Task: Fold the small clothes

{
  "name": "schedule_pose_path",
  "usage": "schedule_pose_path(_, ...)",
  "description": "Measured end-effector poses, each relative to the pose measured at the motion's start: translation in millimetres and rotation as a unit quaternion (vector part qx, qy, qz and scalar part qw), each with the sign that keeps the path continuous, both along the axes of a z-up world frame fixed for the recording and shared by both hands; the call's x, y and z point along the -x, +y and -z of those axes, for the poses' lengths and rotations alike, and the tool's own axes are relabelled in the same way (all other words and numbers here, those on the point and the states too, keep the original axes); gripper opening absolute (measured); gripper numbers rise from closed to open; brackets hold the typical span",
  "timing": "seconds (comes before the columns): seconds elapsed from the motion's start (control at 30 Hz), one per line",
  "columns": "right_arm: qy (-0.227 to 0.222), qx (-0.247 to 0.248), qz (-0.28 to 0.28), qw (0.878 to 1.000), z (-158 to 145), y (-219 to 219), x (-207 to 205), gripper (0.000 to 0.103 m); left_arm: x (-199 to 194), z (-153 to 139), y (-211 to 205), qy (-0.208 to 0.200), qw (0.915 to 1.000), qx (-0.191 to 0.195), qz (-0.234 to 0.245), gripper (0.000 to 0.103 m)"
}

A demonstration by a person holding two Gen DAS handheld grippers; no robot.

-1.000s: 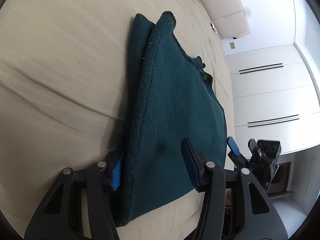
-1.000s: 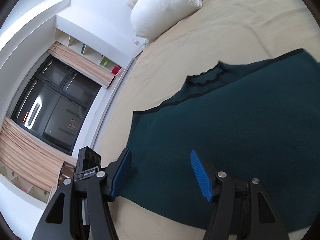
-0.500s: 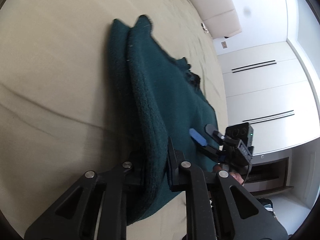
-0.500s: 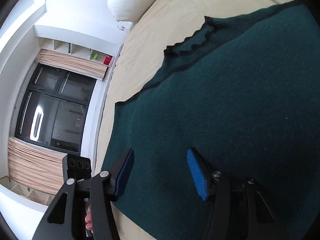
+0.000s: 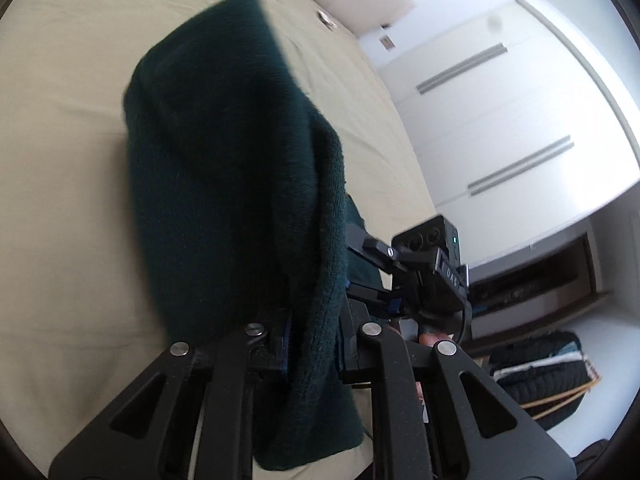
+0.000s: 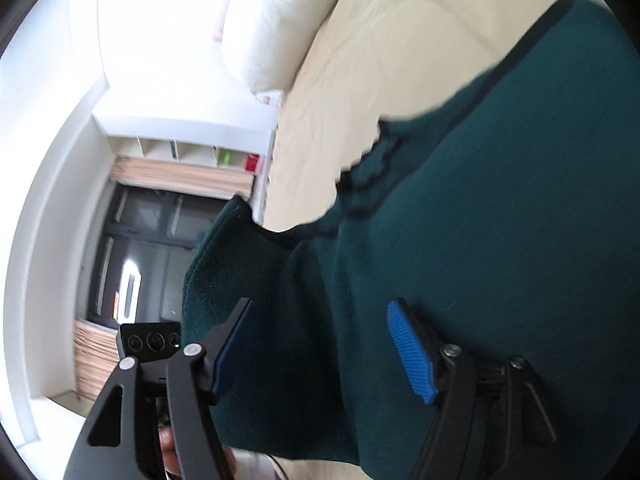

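left wrist: we are pinching the dark green knit garment [image 5: 224,184] in our left gripper [image 5: 312,344], jaws closed on a raised fold above the beige bed [image 5: 60,160]; right gripper [image 5: 372,268] near | right wrist: our right gripper [image 6: 320,344] is gaping wide, holding nothing, over the garment [image 6: 500,220]; pillow [image 6: 276,20] behind

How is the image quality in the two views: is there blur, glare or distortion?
Left wrist view: the green garment is motion-blurred at its far edge, its folds nearly black; the wardrobe wall is bright and bends with fisheye. Right wrist view: the pillow is overexposed, the garment's neckline smeared, while the open right gripper stays sharp.
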State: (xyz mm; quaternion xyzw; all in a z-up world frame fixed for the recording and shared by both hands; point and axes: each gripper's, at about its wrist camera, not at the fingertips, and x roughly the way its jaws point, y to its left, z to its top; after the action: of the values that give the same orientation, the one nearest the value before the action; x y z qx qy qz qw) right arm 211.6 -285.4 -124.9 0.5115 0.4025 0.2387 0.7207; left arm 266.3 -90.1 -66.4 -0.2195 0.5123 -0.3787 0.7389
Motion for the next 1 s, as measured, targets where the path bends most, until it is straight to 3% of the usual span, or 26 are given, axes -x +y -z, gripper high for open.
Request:
schedule_pose_path(0.27, 0.016, -0.046, 0.008, 0.999, 17, -39, -10, 0.075, 5, 57, -100, -0.005, 0.9941, -0.093, 0.055, 0.017)
schedule_pose_path(0.3, 0.015, -0.047, 0.008, 0.999, 17, -41, -11, 0.076, 10, 58, -103, -0.007, 0.9945, -0.085, 0.062, 0.02)
schedule_pose_path(0.33, 0.013, -0.046, 0.008, 0.999, 17, -43, -12, 0.076, 17, 56, -103, -0.014, 0.9946, -0.074, 0.071, 0.033)
schedule_pose_path(0.37, 0.014, -0.043, 0.007, 0.999, 17, -44, -13, 0.076, 25, 51, -103, -0.025, 0.9941, -0.062, 0.086, 0.059)
schedule_pose_path(0.43, 0.019, -0.032, 0.002, 0.999, 16, -42, -16, 0.076, 35, 39, -99, -0.049, 0.9927, -0.038, 0.104, 0.075)
schedule_pose_path(0.53, 0.025, -0.004, -0.006, 1.0, 9, -38, -19, 0.076, 43, 23, -75, -0.069, 0.9926, -0.023, 0.098, 0.075)
schedule_pose_path(0.67, 0.036, 0.053, -0.025, 0.998, 2, -25, -29, 0.075, 40, 10, -22, -0.096, 0.9948, 0.011, 0.03, 0.075)
schedule_pose_path(0.77, 0.043, 0.12, -0.044, 0.991, -4, -9, -37, 0.06, 34, 19, -8, -0.091, 0.9958, -0.016, -0.004, 0.075)
schedule_pose_path(0.83, 0.048, 0.179, -0.059, 0.981, -9, -4, -39, 0.038, 39, 26, -1, -0.087, 0.996, -0.019, -0.008, 0.075)
schedule_pose_path(0.93, 0.045, 0.224, -0.062, 0.972, -15, 1, -38, 0.019, 42, 36, -3, -0.082, 0.9963, -0.021, -0.016, 0.075)
schedule_pose_path(1.0, 0.028, 0.258, -0.056, 0.964, -25, 0, -30, 0.016, 43, 37, -5, -0.087, 0.9958, -0.024, -0.015, 0.075)
